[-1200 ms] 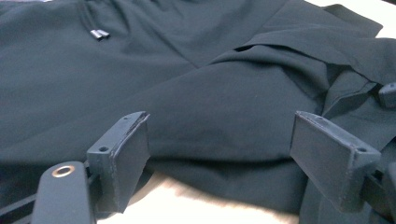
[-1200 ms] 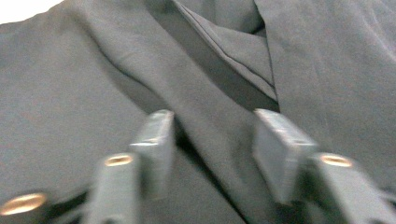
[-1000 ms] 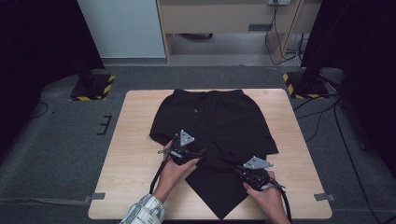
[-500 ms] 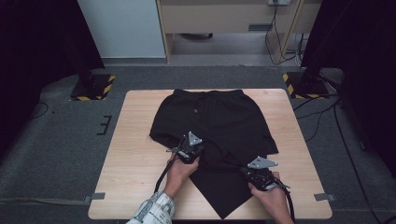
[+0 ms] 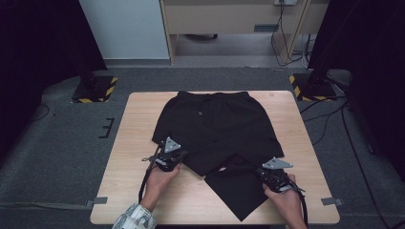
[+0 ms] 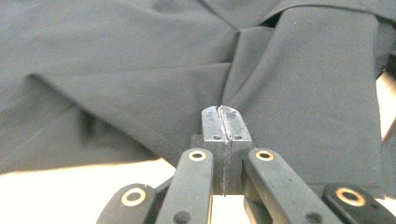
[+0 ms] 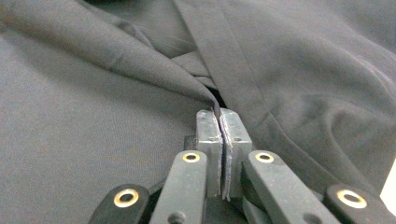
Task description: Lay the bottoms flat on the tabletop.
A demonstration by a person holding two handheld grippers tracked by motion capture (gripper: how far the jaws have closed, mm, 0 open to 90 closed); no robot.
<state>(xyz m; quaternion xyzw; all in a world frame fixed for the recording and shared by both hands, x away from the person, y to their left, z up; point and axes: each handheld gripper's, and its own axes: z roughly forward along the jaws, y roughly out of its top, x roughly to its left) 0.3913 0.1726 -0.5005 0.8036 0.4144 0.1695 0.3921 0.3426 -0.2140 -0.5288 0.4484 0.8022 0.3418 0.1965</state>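
Black shorts (image 5: 215, 124) lie spread on the wooden table (image 5: 133, 143), waistband at the far side. One dark flap (image 5: 236, 193) reaches toward the near edge. My left gripper (image 5: 177, 156) sits at the cloth's near-left hem. In the left gripper view its jaws (image 6: 224, 112) are shut, and creases in the shorts (image 6: 140, 93) run into the tips. My right gripper (image 5: 265, 172) is at the near-right part of the cloth. In the right gripper view it (image 7: 218, 114) is shut on a raised fold of the shorts (image 7: 140, 60).
Bare wood shows left of the shorts and along the near edge (image 5: 191, 210). Cables trail from both grippers off the front. Stand bases with yellow-black stripes (image 5: 95, 88) (image 5: 308, 86) rest on the grey floor beyond the far corners.
The left gripper went right onto the cloth, then came back left to the hem, and the cloth's near-left edge has shifted with it. The right gripper has edged slightly to the right.
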